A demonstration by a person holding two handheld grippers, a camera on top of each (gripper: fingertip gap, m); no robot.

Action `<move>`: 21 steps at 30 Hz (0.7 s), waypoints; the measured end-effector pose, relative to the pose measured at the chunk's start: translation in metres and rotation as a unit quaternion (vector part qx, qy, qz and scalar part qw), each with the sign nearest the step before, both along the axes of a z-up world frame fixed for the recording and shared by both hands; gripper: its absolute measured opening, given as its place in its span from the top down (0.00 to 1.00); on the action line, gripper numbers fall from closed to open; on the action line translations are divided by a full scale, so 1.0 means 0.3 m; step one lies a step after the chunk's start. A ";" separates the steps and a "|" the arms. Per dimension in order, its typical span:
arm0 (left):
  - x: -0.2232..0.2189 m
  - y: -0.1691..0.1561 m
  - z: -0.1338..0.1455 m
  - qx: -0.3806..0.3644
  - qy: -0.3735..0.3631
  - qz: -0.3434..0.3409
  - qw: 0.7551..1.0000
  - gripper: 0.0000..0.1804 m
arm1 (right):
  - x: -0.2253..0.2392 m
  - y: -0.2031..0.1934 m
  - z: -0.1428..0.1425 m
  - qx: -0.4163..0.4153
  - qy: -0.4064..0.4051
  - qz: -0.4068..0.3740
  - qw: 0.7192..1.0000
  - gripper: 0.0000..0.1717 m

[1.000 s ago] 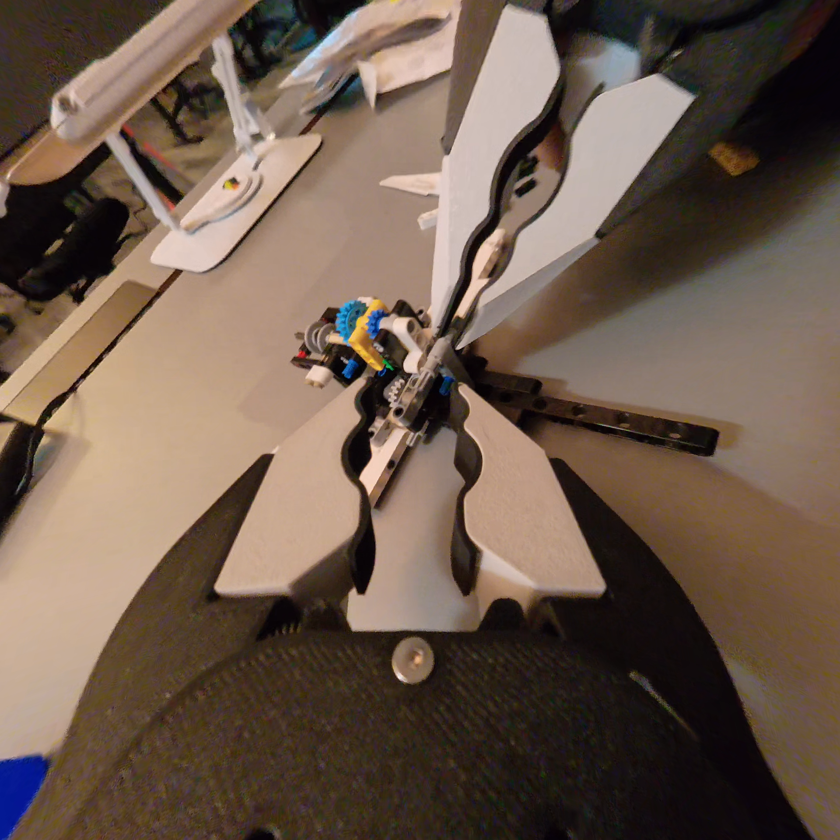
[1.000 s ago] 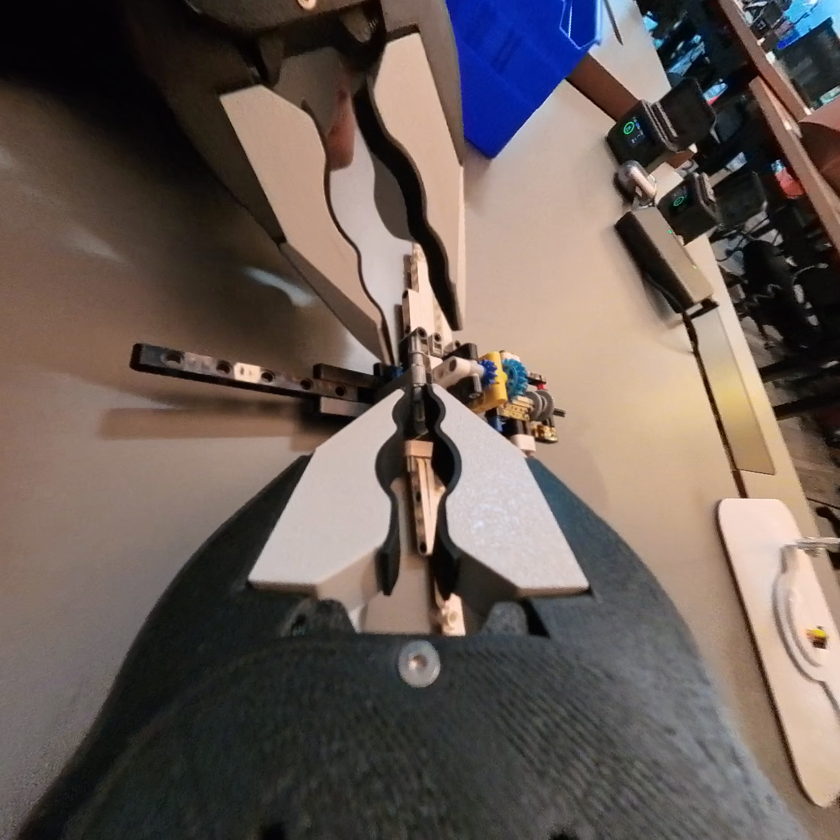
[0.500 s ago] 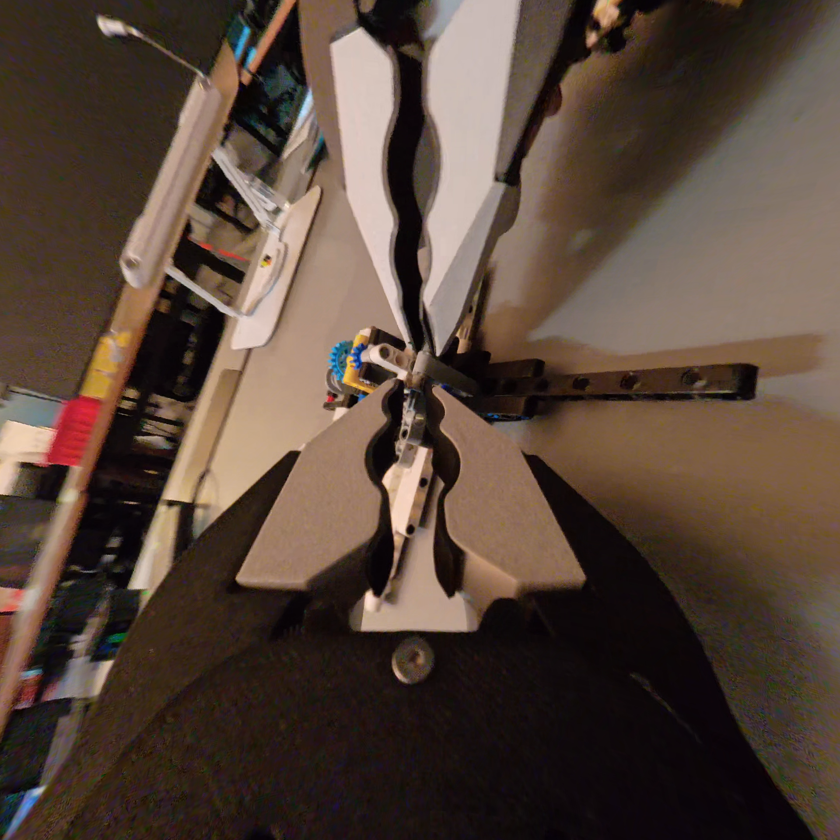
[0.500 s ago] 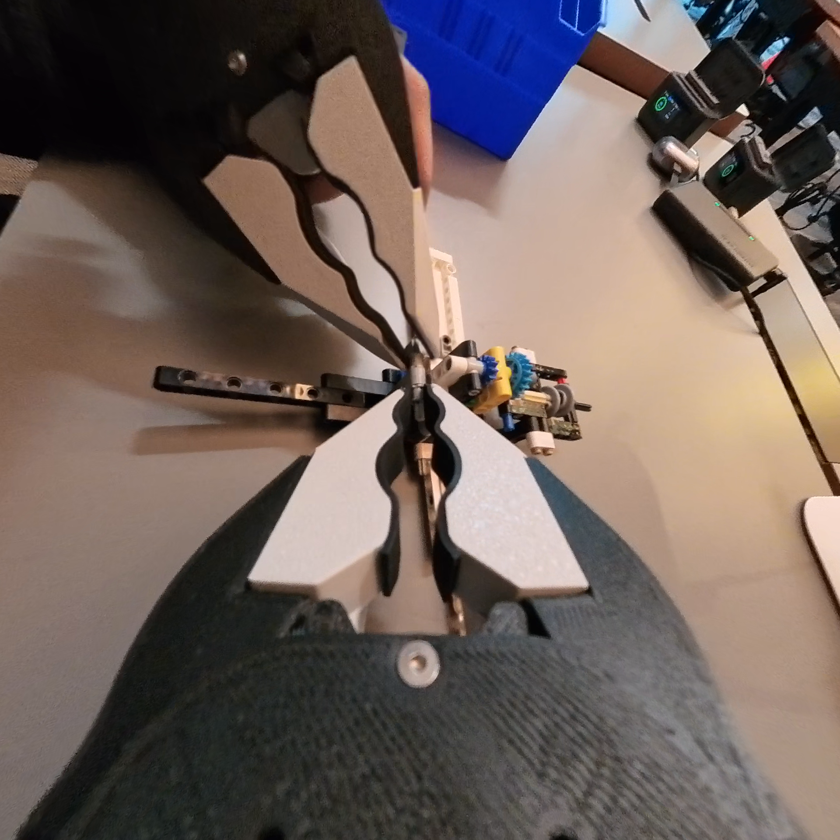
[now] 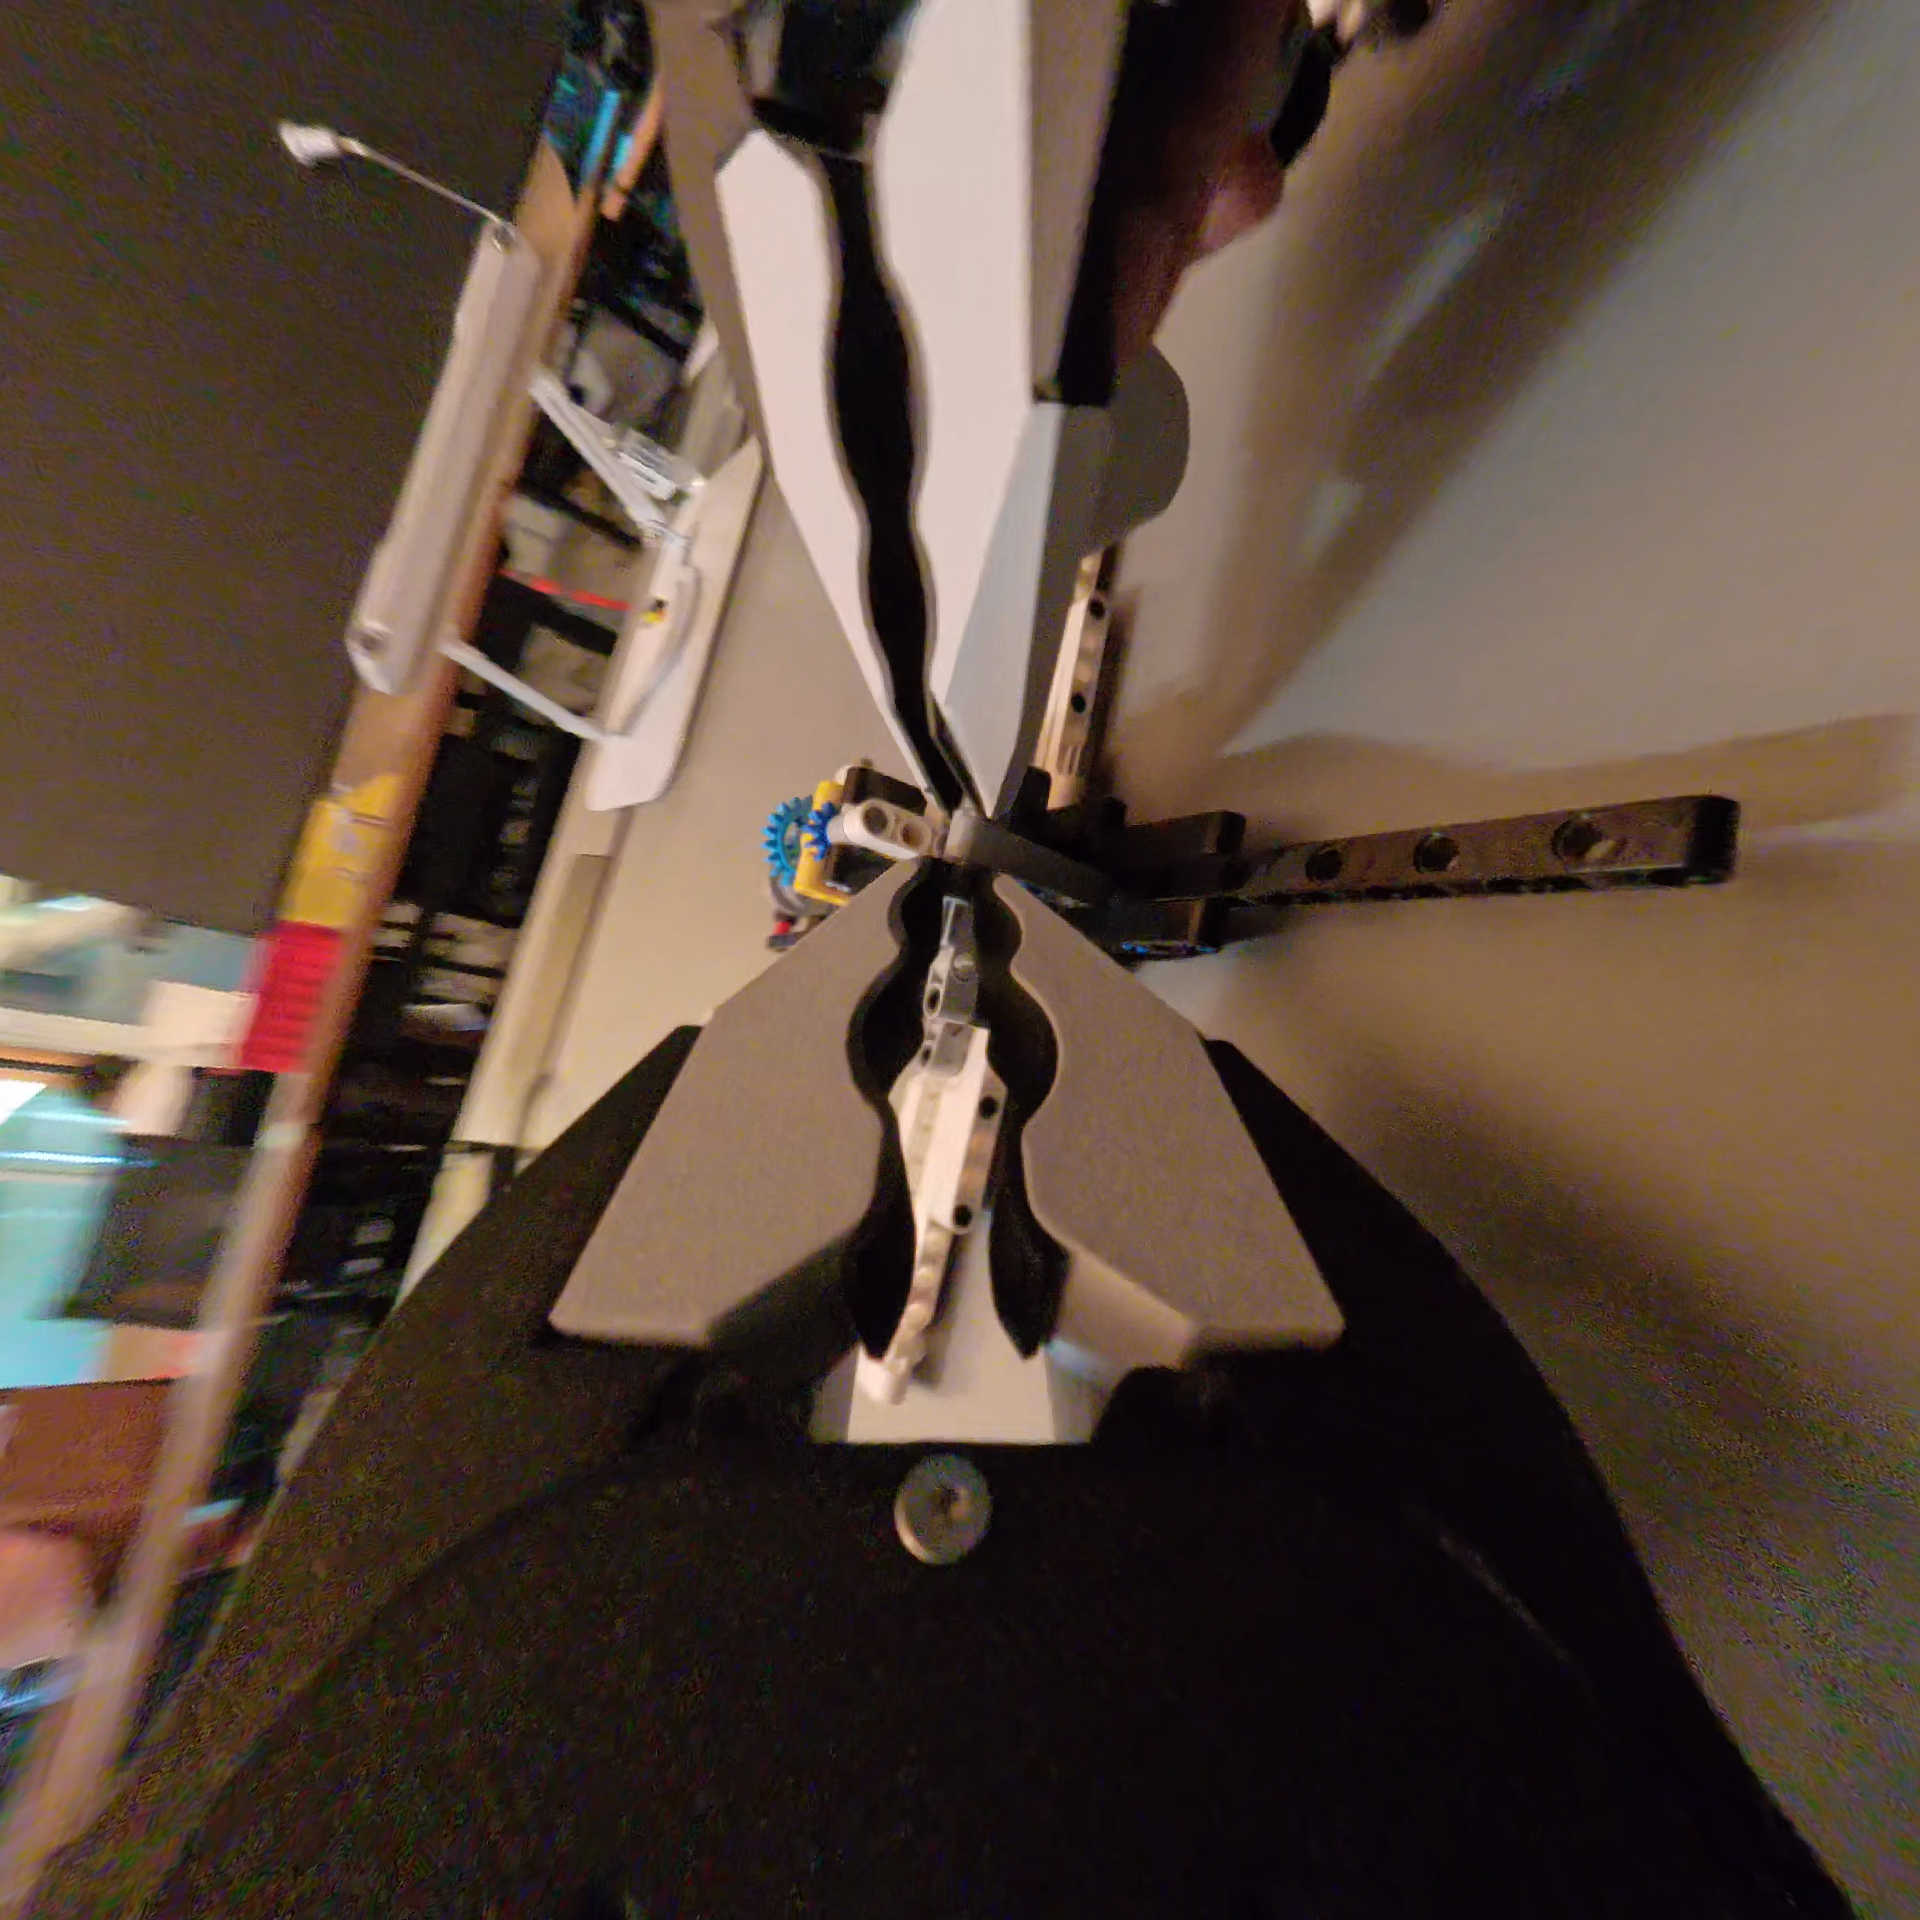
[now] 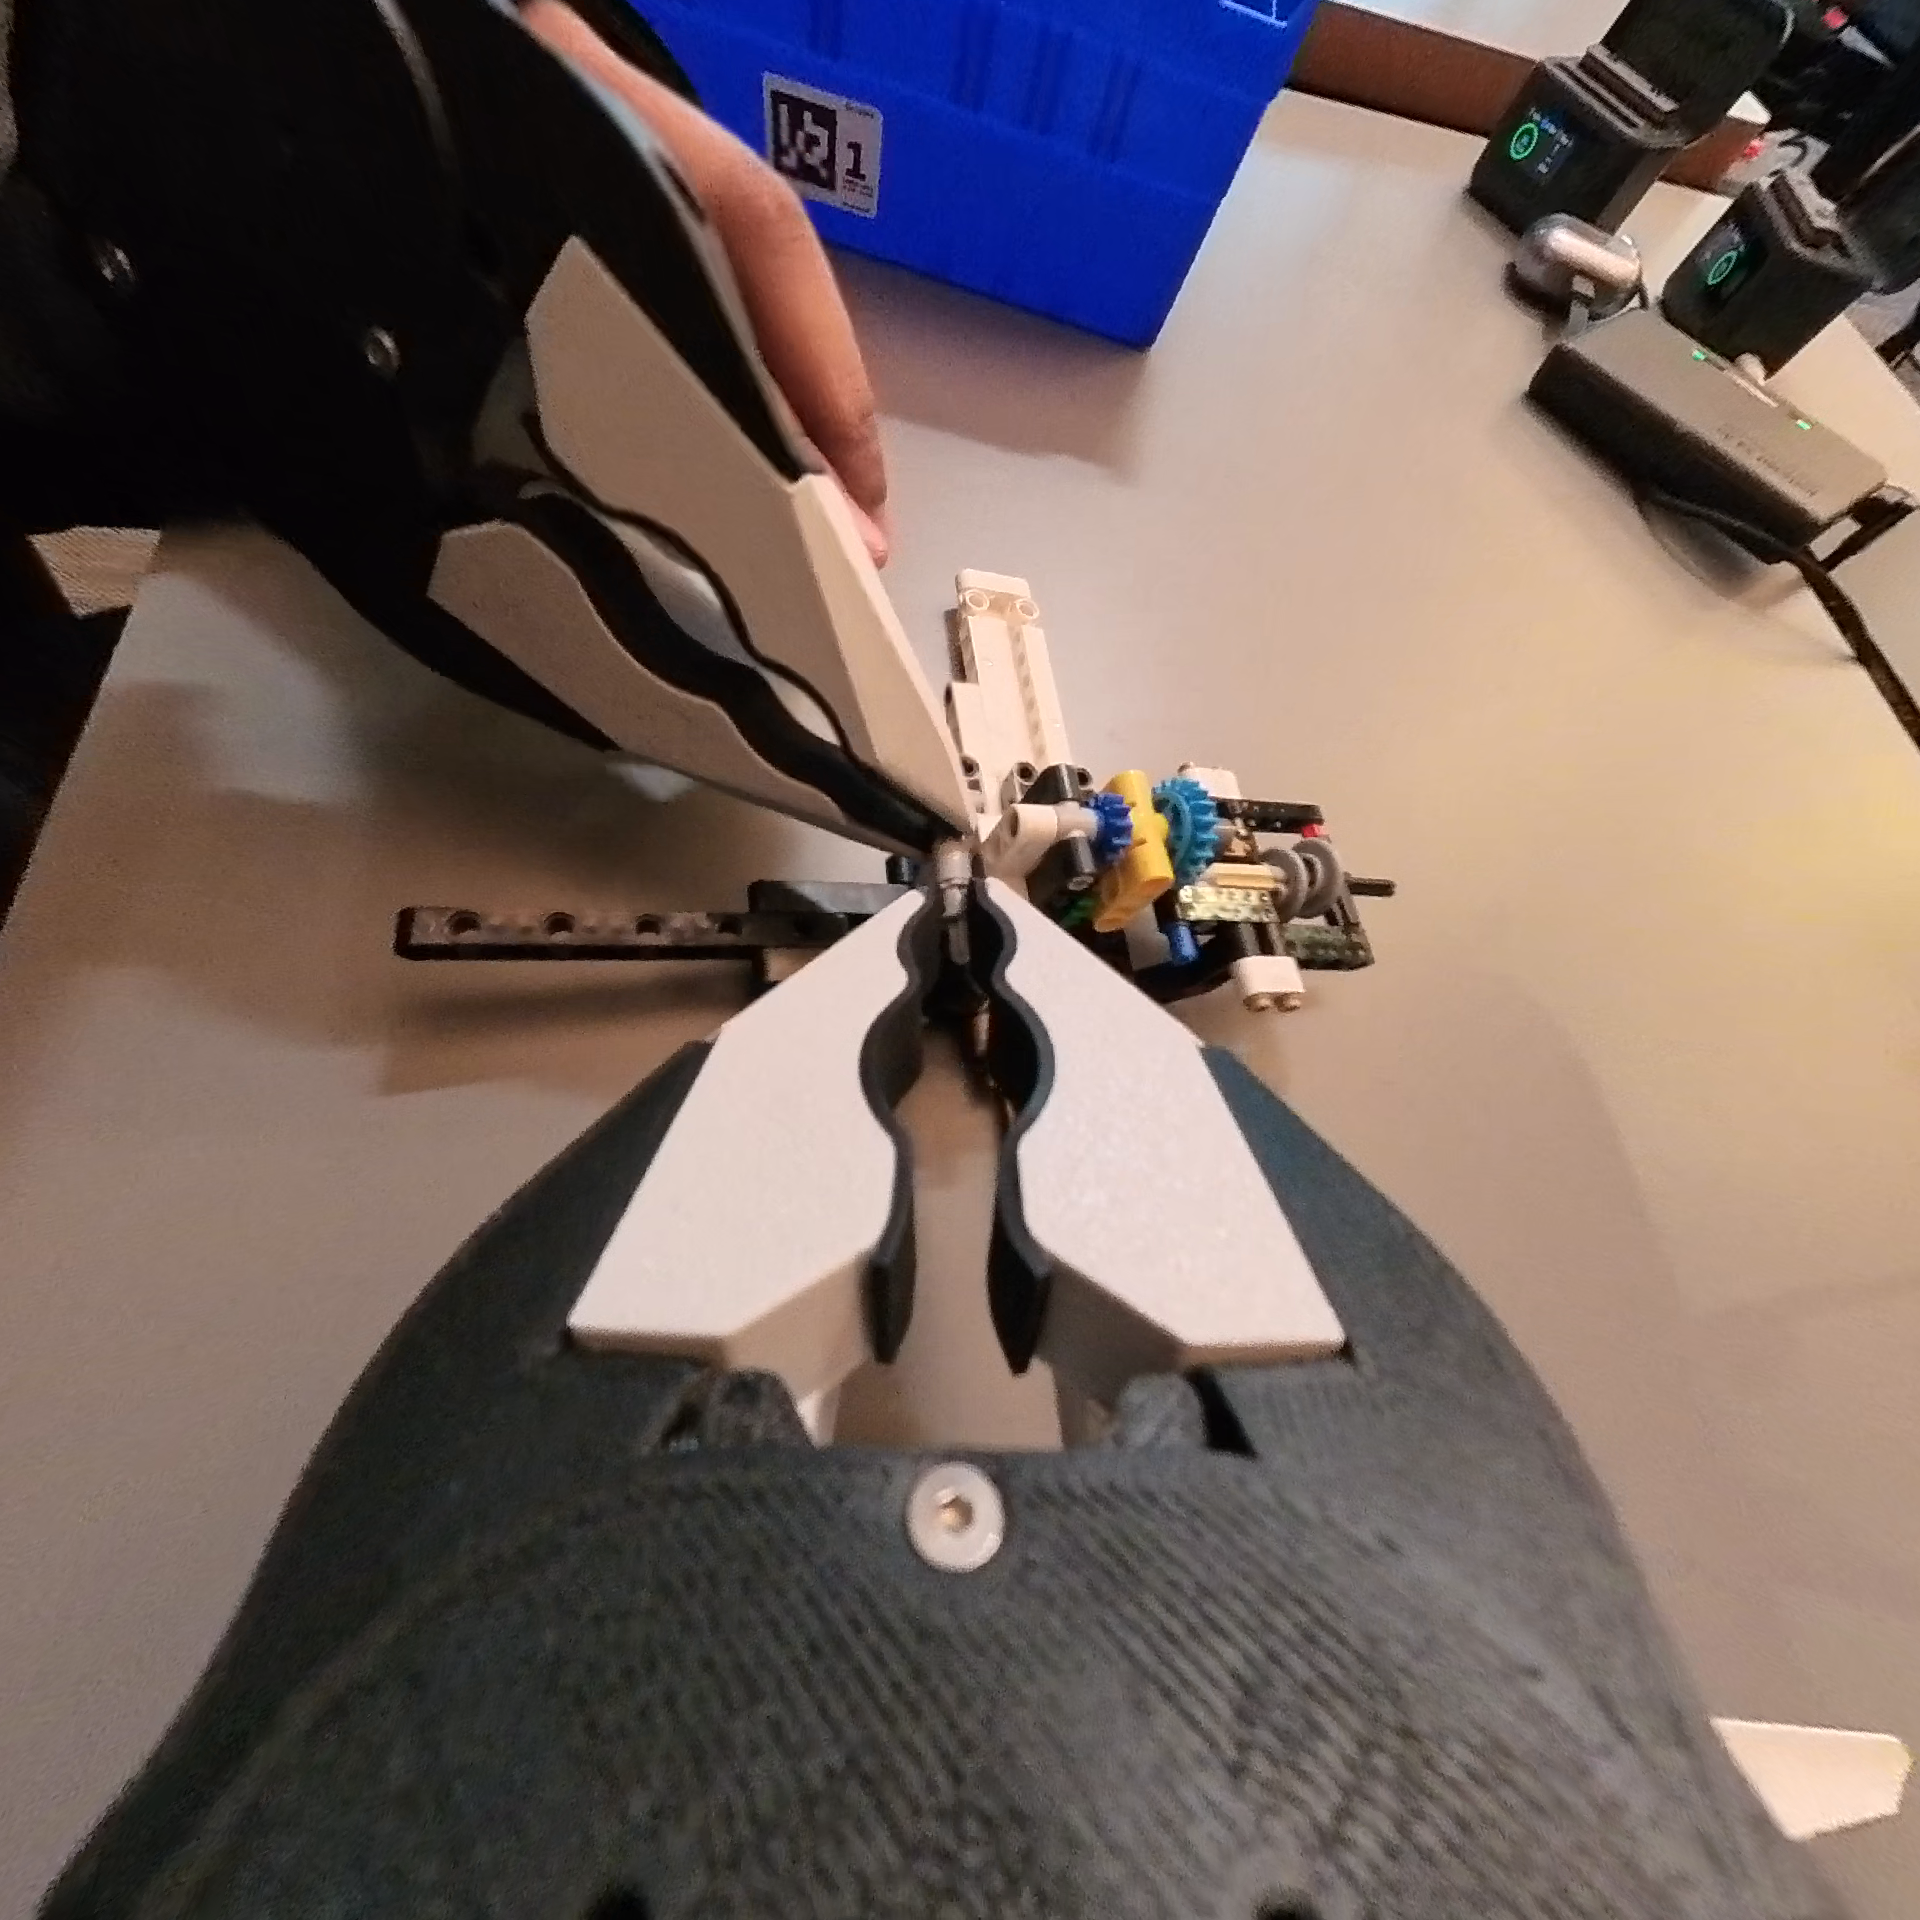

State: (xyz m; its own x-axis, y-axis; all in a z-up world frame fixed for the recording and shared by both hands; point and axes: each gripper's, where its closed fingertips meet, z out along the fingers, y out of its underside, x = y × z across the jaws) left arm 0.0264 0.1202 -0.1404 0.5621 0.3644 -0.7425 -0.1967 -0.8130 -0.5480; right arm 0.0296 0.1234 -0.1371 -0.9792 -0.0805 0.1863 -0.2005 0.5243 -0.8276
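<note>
Left wrist view: left gripper [image 5: 954, 868] at centre, fingers [image 5: 790, 1122] clenched, tips pinching a thin grey axle [image 5: 961, 951] of a toy-brick model [image 5: 1070, 862] resting on the grey table [image 5: 1558, 1143]; grey-and-white beam [image 5: 951, 1132] runs back toward 6 o'clock betw. the wavy black pads; right gripper [image 5: 961, 805] enters from 12 o'clock, tips meeting the left's nose to nose at the same small grey joint; black holed beam [image 5: 1455, 857] sticks out to 3 o'clock, flat on the table; blue gears [image 5: 795, 831] and yellow block at 9 o'clock, just beside the tips; white desk lamp [image 5: 447, 468] w. flat base at 10–11 o'clock, well apart; background blurred.

Right wrist view: right gripper [image 6: 956, 883] at centre, fingers [image 6: 1143, 1164] likewise closed, tips pressed on the grey axle end [image 6: 951, 868]; left gripper [image 6: 951, 831] comes in from 10–11 o'clock, shut, tip touching the same joint, w. a hand [image 6: 800, 312] behind it; model's gear cluster [image 6: 1164, 842] (blue gears, yellow block, grey pulleys, white pins) at 2–3 o'clock, just beside the tips; white beam [image 6: 1003, 686] extends to 12 o'clock; black holed beam [image 6: 582, 925] to 9 o'clock; blue bin [image 6: 1039, 177] w. sticker at 12 o'clock, well apart; black devices [image 6: 1558, 135] w. green lights and a flat black box [image 6: 1704, 436] at 1–2 o'clock, far edge of the table [image 6: 1455, 831].
</note>
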 end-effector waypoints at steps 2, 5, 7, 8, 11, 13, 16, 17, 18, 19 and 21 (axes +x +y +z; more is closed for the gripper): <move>0.007 -0.002 -0.003 0.043 -0.042 -0.010 0.998 0.97 | 0.007 0.001 0.001 -0.005 -0.013 0.007 1.000 0.98; 0.001 0.001 -0.005 0.017 -0.015 0.002 1.000 0.97 | 0.005 0.006 0.000 -0.008 -0.027 0.009 1.000 0.98; 0.001 0.002 -0.006 0.031 -0.026 0.004 0.999 0.97 | 0.004 0.012 0.000 -0.012 -0.053 0.004 0.999 0.99; -0.002 -0.006 -0.006 0.038 -0.032 0.010 0.999 0.97 | 0.004 0.015 0.000 -0.014 -0.063 0.003 0.998 0.99; -0.043 -0.165 -0.053 0.026 -0.057 0.085 0.994 1.00 | -0.062 0.066 0.001 -0.002 -0.048 -0.036 0.998 0.99; -0.008 -0.080 0.037 0.112 -0.057 0.034 0.991 1.00 | -0.066 0.086 0.020 -0.026 -0.065 -0.032 0.997 0.99; -0.014 -0.014 0.014 0.068 -0.040 0.029 0.996 1.00 | -0.008 0.029 0.023 -0.013 -0.035 -0.008 0.999 0.99; -0.009 -0.014 0.010 0.071 -0.040 0.023 0.996 1.00 | -0.008 0.023 0.015 -0.005 -0.016 -0.011 1.000 0.99; -0.002 -0.015 0.012 0.091 -0.056 0.017 0.994 1.00 | -0.007 0.024 0.011 -0.003 -0.007 -0.010 1.000 0.99; -0.002 -0.023 0.028 0.108 -0.056 0.017 0.992 1.00 | 0.001 0.025 0.014 -0.010 -0.017 -0.006 1.000 1.00; 0.000 -0.028 0.051 0.132 -0.056 0.014 0.990 1.00 | 0.003 0.027 0.013 -0.016 -0.033 -0.005 0.999 1.00</move>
State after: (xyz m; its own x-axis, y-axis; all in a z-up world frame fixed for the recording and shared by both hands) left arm 0.0265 0.1117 -0.1253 0.6231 0.5532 -0.5529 -0.1026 -0.6431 -0.7589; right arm 0.0305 0.1315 -0.1332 -0.9902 -0.0663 0.1228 -0.1395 0.4997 -0.8549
